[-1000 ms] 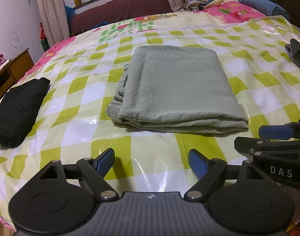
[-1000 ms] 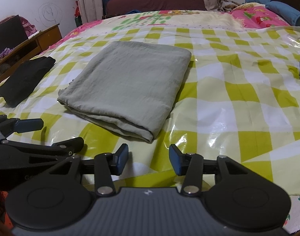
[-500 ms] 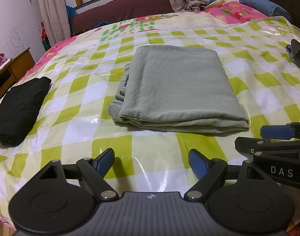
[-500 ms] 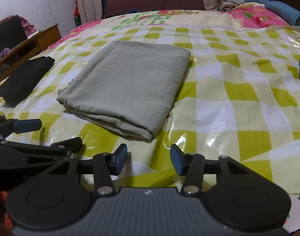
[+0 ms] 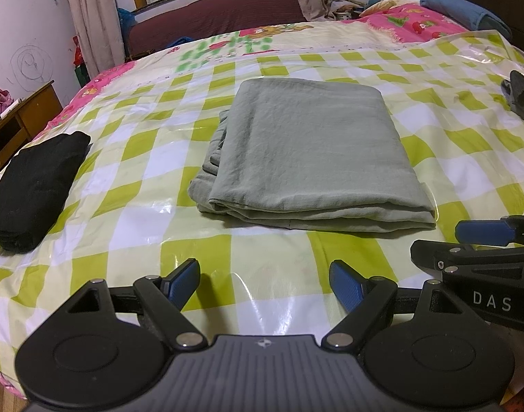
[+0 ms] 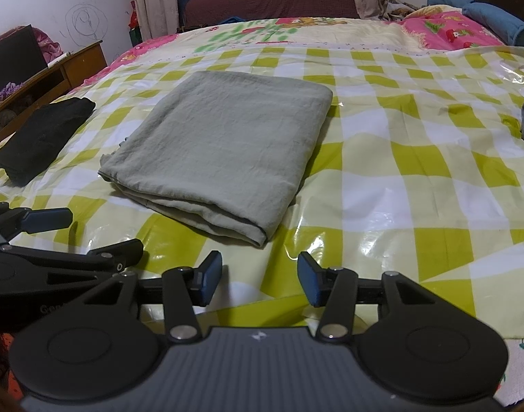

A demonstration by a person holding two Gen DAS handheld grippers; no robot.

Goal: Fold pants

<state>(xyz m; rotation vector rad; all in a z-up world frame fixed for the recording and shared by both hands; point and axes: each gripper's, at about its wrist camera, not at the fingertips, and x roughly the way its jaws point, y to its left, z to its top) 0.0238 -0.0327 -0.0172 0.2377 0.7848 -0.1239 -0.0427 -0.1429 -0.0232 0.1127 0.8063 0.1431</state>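
While folded flat on the green-checked plastic sheet (image 5: 131,226), grey-green cotton pants (image 5: 310,158), left gripper (image 5: 263,279) and right gripper (image 6: 260,279) both spread, empty, just short of them.

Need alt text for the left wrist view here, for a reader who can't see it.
Grey-green pants, folded into a neat rectangle, lie on a bed covered by a green-and-white checked sheet. The left gripper sits open and empty in front of them, with the right gripper at the right edge and a folded black garment to the left.
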